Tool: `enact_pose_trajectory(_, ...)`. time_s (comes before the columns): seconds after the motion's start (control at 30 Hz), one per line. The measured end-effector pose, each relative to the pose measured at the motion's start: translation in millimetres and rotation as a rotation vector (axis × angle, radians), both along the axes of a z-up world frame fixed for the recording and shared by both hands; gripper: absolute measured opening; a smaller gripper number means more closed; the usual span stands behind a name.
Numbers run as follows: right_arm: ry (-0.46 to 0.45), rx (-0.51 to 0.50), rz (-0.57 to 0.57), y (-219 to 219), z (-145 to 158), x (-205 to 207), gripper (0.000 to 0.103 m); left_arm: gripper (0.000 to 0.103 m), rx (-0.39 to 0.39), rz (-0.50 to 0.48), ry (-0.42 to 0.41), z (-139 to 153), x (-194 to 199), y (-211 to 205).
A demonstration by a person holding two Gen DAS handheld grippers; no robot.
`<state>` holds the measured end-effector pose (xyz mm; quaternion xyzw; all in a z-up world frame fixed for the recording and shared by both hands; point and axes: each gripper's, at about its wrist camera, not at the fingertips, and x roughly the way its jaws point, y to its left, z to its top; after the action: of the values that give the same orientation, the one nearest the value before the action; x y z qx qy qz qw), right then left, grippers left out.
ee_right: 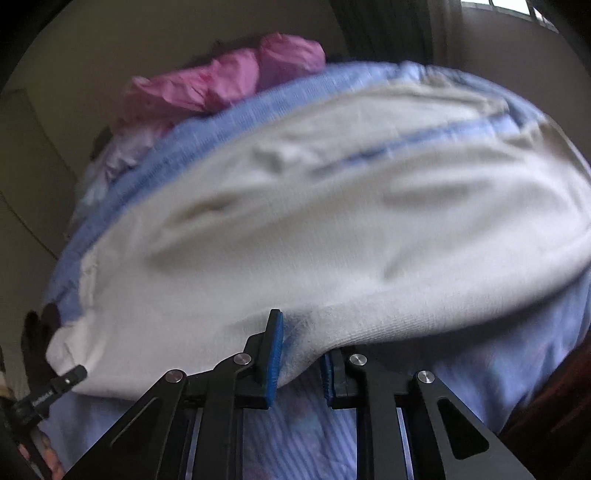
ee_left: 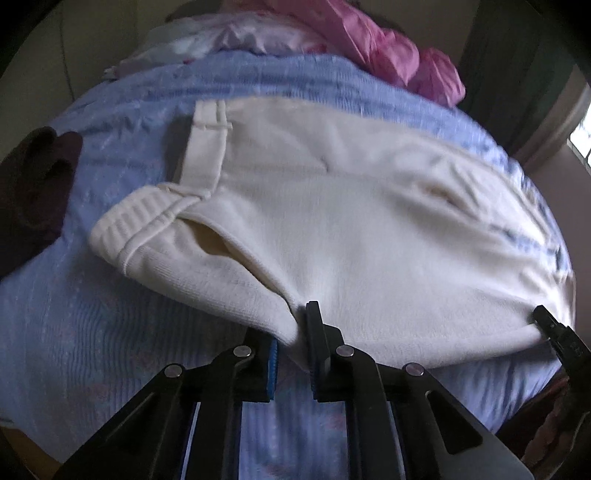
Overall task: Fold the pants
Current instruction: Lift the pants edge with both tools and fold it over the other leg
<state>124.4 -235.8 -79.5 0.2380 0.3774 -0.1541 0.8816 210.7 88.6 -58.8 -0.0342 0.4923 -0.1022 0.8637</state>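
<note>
Cream-white knit pants (ee_left: 332,229) lie spread on a blue bedspread (ee_left: 92,332), ribbed waistband (ee_left: 125,225) to the left in the left wrist view. My left gripper (ee_left: 291,332) is shut on the near edge of the pants beside the pocket opening. The right gripper's tip (ee_left: 550,325) shows at the right on the same edge. In the right wrist view the pants (ee_right: 332,221) fill the frame. My right gripper (ee_right: 306,350) is shut on their near edge, cloth draped between the blue pads (ee_right: 275,354). The left gripper's tip (ee_right: 70,376) shows at lower left.
Pink crumpled cloth (ee_left: 388,48) and pale lilac clothes (ee_left: 240,37) lie piled at the far side of the bed. A dark maroon garment (ee_left: 33,184) sits at the left edge. A dark curtain (ee_right: 388,29) and a window (ee_right: 517,11) are beyond.
</note>
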Motion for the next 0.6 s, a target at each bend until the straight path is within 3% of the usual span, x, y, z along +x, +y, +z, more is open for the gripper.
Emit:
enact_pose_trajectory(0.13,-0.088,-0.044,0.007,-3.6,35.7,14.8,0.016,0.012,-0.053,0.042,-0.075,29.9,17.0,-5.5)
enact_pose_trajectory(0.3,-0.137,-0.02,-0.006,-20.5,60.3,43.4,0.014,0.012,-0.028,0.032,-0.148,66.2,46.2,-27.5)
enact_pose_trajectory(0.5,-0.173,0.009,-0.025,-46.1,94.3,85.8,0.013,0.012,-0.06,0.057,-0.227,109.5,86.0,-43.7)
enact_pose_trajectory(0.6,-0.195,0.004,-0.012,-54.6,120.1,113.3,0.013,0.012,-0.03,0.055,-0.267,133.0,116.4,-52.3)
